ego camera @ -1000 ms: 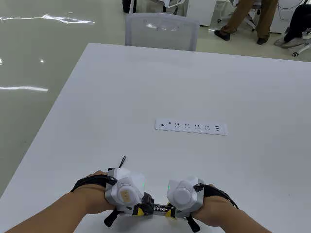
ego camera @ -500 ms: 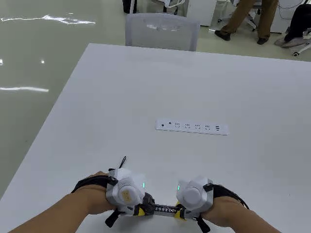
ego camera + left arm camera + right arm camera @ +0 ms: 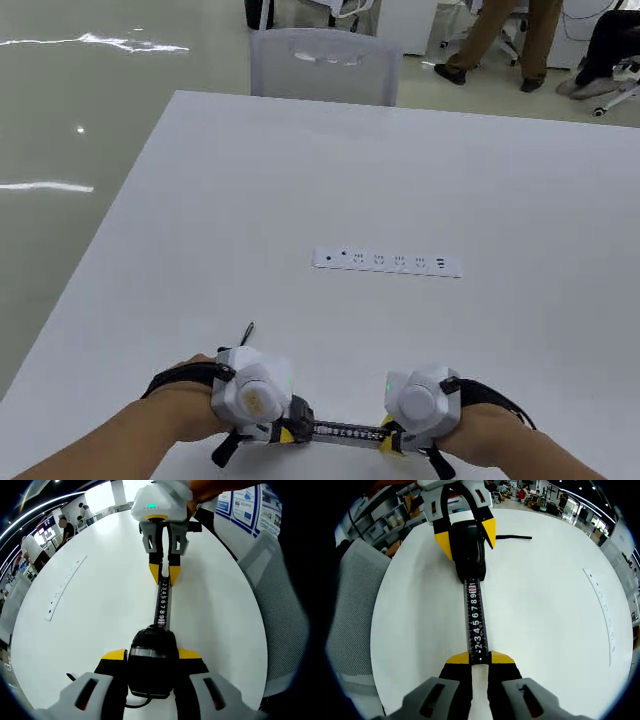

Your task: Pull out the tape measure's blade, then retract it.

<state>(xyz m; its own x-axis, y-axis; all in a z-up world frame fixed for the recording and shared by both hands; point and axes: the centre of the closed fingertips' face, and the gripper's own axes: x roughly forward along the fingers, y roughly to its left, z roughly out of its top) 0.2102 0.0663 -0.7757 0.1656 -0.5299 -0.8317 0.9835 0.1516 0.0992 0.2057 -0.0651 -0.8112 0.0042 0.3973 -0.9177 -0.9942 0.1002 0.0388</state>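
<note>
White tabletop [image 3: 400, 170], seen from above, with the person's two bare forearms coming in from the bottom edge and angling towards each other. The left hand [image 3: 188, 402] and right hand [image 3: 482, 432] sit low at the near edge of the tabletop, each strapped to a grey tool with yellow-tipped jaws, and the two tools point at one another.

The left hand-held gripper [image 3: 152, 654] is clamped on a black tape measure case [image 3: 152, 667], with one yellow jaw tip on each side of it. The right hand-held gripper [image 3: 479, 657] has its jaws closed on the free end of the numbered white blade [image 3: 475, 620]. The blade runs straight between the two just above the tabletop, showing numerals from 2 up to about 10.

Compared with one second ago, the right hand-held gripper is further to the right. The left one is in much the same place, and a longer stretch of blade shows between them.

A white power strip [image 3: 387, 262] lies further out on the tabletop, well apart from the hands. A grey mesh chair [image 3: 325, 65] stands at the far edge.
</note>
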